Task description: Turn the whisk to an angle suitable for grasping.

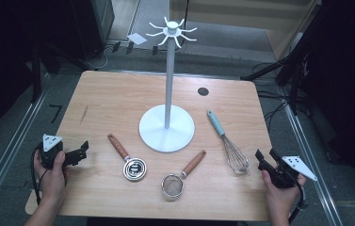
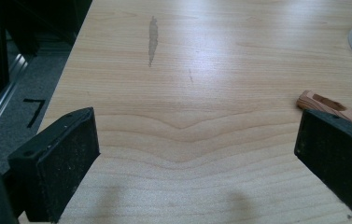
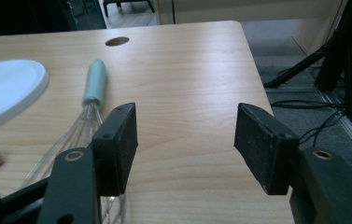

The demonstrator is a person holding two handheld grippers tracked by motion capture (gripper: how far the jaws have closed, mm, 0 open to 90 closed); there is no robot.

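a: so what's on the bench? biggest thing first pls

b: wooden table [image 1: 118,94], light grain, with a dark round hole [image 1: 203,91] near the far edge. standing in the middle of it is a white rack [image 1: 167,70]: tall post, round flat base, little hooks fanned out at the top, all bare.

a: and the utensils?

b: three, all lying flat on the near side of the base. the whisk [image 1: 227,141] with a pale teal handle is off to the right, wire end pointing toward the person. a small measuring cup [image 1: 128,158] with a wooden handle sits left of the base. a little mesh strainer [image 1: 181,176], also wooden-handled, is nearest the front edge, between the other two.

a: grippers?

b: left gripper [image 1: 78,153] hovers at the left edge of the table, jaws spread wide with nothing in them. its own view has bare wood between the pads and the tip of the cup's handle just past the right jaw. right gripper [image 1: 264,157] is at the right edge, just beside the whisk's wires but not touching, jaws released too, bare table in the gap. in its own view the whisk [image 3: 92,100] runs past the left jaw.
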